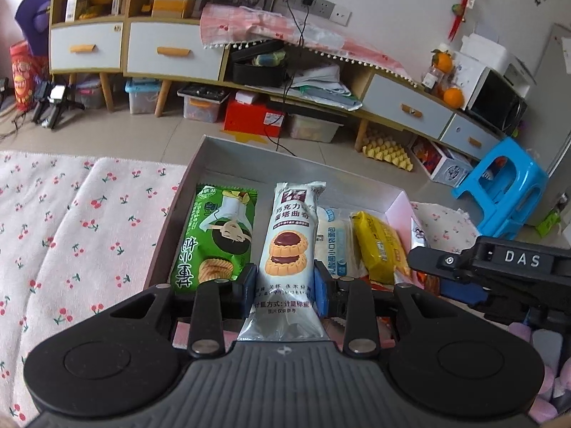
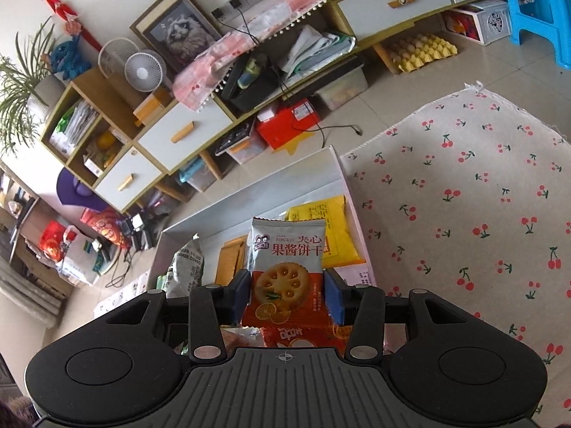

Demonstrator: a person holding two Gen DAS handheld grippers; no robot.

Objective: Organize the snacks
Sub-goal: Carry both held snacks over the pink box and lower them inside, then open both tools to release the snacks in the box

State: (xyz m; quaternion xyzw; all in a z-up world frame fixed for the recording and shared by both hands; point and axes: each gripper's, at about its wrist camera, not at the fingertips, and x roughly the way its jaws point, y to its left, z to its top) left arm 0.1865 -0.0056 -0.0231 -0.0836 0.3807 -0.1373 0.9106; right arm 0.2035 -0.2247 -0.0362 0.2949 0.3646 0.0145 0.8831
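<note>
My left gripper (image 1: pixel 285 285) is shut on a long white packet of chocolate tart cookies (image 1: pixel 289 235), its blue pads pressing both sides low over the open box (image 1: pixel 228 157). In the box lie a green biscuit packet (image 1: pixel 214 235), a white-blue bread packet (image 1: pixel 333 239) and a yellow packet (image 1: pixel 378 246). My right gripper (image 2: pixel 289 296) is shut on a grey and orange jam biscuit packet (image 2: pixel 285 267), held upright above the box's right part (image 2: pixel 249 192). Behind it are a yellow packet (image 2: pixel 332 228) and a brown one (image 2: pixel 230 264). An orange-red packet (image 2: pixel 299 335) lies under the pads.
The box rests on a pink cherry-print cloth (image 1: pixel 71 235), also seen at the right (image 2: pixel 464 196). The right gripper's black body (image 1: pixel 517 264) is close beside the box's right edge. Beyond stand a low cabinet (image 1: pixel 171 53), storage bins, a red box (image 1: pixel 253 114) and a blue stool (image 1: pixel 506 185).
</note>
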